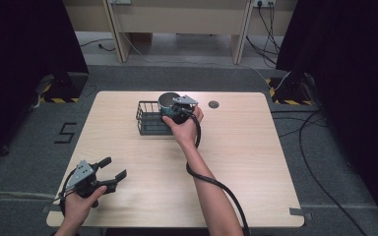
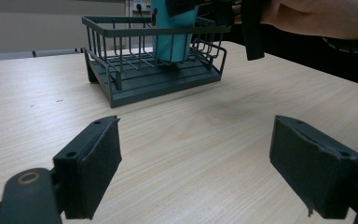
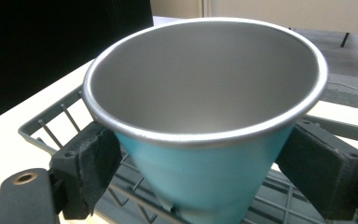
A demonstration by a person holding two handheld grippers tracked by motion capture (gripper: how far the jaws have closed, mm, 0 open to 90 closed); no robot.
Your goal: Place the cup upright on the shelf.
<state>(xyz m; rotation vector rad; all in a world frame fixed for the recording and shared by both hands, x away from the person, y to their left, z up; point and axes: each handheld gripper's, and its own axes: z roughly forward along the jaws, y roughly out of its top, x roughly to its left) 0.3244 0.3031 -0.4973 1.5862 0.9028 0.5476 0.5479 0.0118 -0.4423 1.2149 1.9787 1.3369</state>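
A teal cup (image 1: 168,100) with a bare steel inside stands upright in the right end of a dark wire basket (image 1: 147,120) at the back middle of the table. My right gripper (image 1: 174,112) is at the cup. In the right gripper view both pads press against the cup's (image 3: 205,93) teal wall just under the rim, over the basket (image 3: 51,126). My left gripper (image 1: 115,169) rests low near the table's front left corner, open and holding nothing. Its view (image 2: 196,158) looks across bare wood at the basket (image 2: 158,86) and the cup (image 2: 172,37).
A round dark grommet (image 1: 213,104) sits in the wooden table (image 1: 256,162) to the right of the basket. The right gripper's black cable (image 1: 211,182) trails along the forearm toward the front edge. Black curtains stand at both sides, and loose cables (image 1: 320,147) lie on the floor at the right.
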